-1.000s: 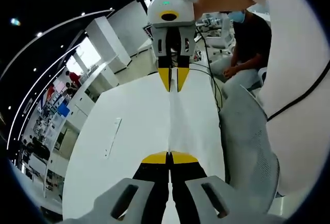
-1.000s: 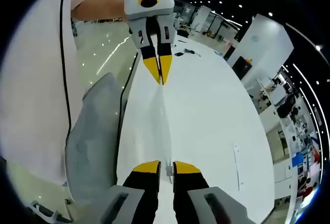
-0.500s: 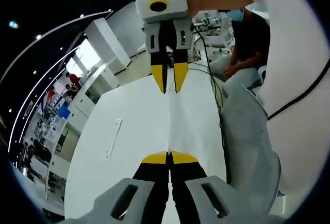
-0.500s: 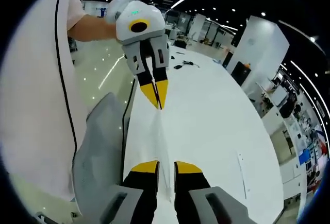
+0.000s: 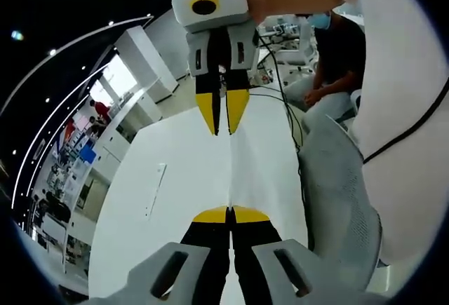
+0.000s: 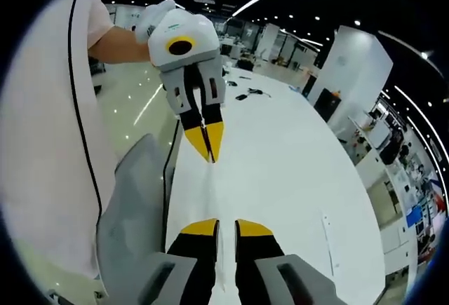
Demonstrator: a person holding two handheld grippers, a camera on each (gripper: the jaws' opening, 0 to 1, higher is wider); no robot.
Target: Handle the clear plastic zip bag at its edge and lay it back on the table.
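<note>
The clear zip bag (image 5: 230, 172) hangs edge-on as a thin pale sheet over the white table (image 5: 161, 200). My left gripper (image 5: 230, 212) is shut on its near edge. In the left gripper view my right gripper (image 5: 222, 128) comes down from above, its yellow tips slightly parted at the bag's far end. In the right gripper view the bag (image 6: 215, 193) runs from the shut left gripper (image 6: 206, 156) down towards my right gripper (image 6: 226, 228), whose jaws stand a little apart. I cannot tell whether they touch the bag.
A grey chair back (image 5: 337, 186) (image 6: 133, 207) stands against the table's edge, beside the person's white shirt (image 5: 414, 109). A black cable (image 5: 287, 102) trails along the table. A thin strip (image 5: 154, 186) lies on the table. Another person (image 5: 337, 45) sits at the far end.
The two grippers have drawn closer together. In the left gripper view the right gripper has shifted up and left, with its tips spread a little wider. The left gripper still holds the bag.
</note>
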